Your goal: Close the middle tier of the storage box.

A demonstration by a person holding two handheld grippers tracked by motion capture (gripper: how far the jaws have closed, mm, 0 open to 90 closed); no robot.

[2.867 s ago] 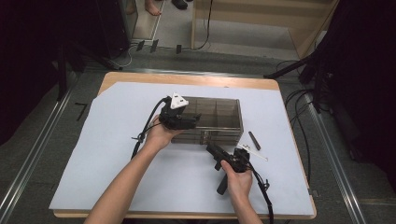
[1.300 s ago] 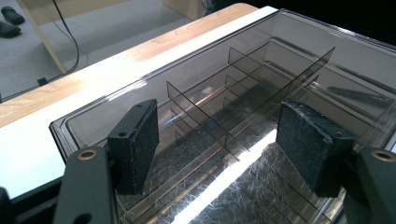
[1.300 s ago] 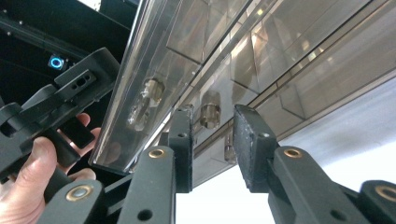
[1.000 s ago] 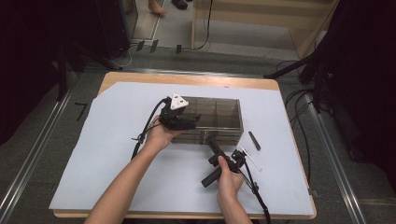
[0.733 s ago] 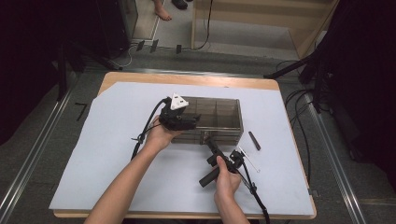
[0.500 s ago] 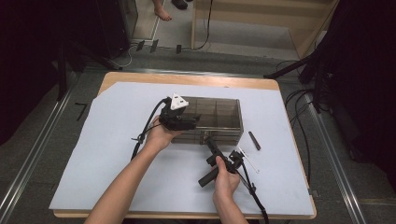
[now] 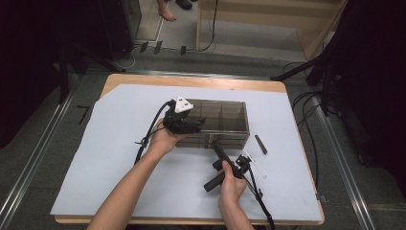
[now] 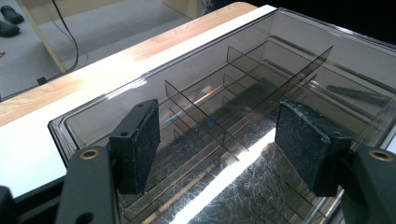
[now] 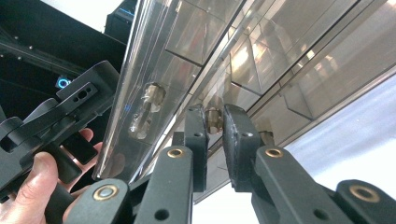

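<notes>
We cannot see what the right gripper [image 9: 214, 135] pinches on the box [image 7: 225, 120]; a small round knob [image 9: 214, 119] peeks between its jaws, half hidden. We cannot tell if the pads press it. In the left gripper view the box runs off the right and bottom edges. The thin white thing [image 7: 255, 164] and the dark stick [image 7: 260, 144] on the worktop [image 7: 191, 82] are too small for us to name. A bare foot [image 7: 164, 10] is cut off at the top.
</notes>
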